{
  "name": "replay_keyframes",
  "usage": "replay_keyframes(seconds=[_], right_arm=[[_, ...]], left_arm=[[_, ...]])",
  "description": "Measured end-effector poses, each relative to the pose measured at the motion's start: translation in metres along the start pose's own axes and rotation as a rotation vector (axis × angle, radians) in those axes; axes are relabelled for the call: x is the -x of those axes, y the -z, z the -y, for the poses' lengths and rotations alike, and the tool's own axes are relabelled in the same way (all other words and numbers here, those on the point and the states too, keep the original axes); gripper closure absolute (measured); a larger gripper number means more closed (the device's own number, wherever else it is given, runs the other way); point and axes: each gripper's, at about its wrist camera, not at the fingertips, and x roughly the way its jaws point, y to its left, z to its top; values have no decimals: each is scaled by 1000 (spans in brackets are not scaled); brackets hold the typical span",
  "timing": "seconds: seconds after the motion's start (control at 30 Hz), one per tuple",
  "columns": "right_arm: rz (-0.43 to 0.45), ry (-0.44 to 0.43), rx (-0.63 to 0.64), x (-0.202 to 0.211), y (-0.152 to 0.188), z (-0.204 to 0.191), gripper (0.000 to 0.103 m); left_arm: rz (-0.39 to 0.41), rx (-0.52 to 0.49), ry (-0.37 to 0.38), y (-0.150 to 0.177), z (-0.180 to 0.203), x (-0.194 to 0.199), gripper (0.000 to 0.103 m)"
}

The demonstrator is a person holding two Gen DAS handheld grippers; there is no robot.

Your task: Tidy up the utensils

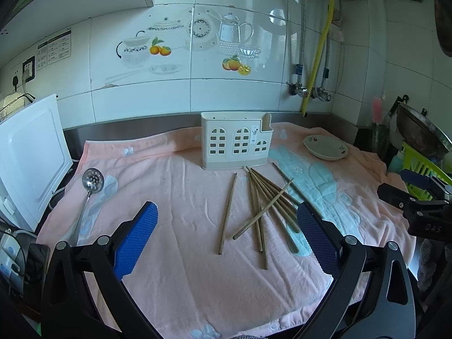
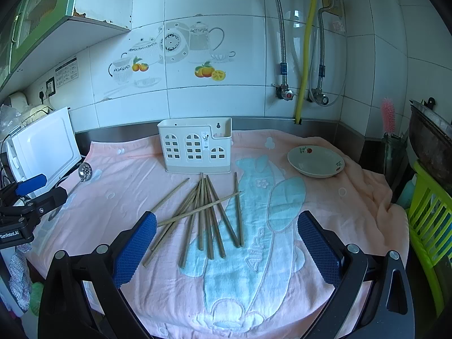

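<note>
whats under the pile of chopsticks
The chopsticks lie straight on the pink towel, partly over its pale blue figure. The counter under the towel is covered and cannot be seen.

I take the cream utensil holder (image 2: pixel 195 148) as my landmark. Directly in front of it the chopsticks (image 2: pixel 207 217) lie scattered, crossing each other. Left of it bare pink towel (image 2: pixel 124 169) runs to the slotted spoon (image 1: pixel 91 182) and the white appliance (image 1: pixel 28 158). Right of it sits the shallow bowl (image 2: pixel 315 161), with open towel between. Its top is unobstructed.
</note>
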Motion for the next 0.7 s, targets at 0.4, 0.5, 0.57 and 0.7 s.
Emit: replay_keyframes(seconds=[0.4,0.5,0.57,0.7], right_arm=[[-21,-4,-2,-9,1,0,6],[-30,-7,-4,-14,1,2,6],[-35,-8,-6,-18,1,4,6],[-51,-11,-4,-28,3,5,6]], left_arm=[[-18,8,-5,1,-2,-8,6],[-29,7,-4,2,-2,-14,6],[-36,5,-4,4,-2,-18,6],[-57,6,-1,7,-4,-28,6]])
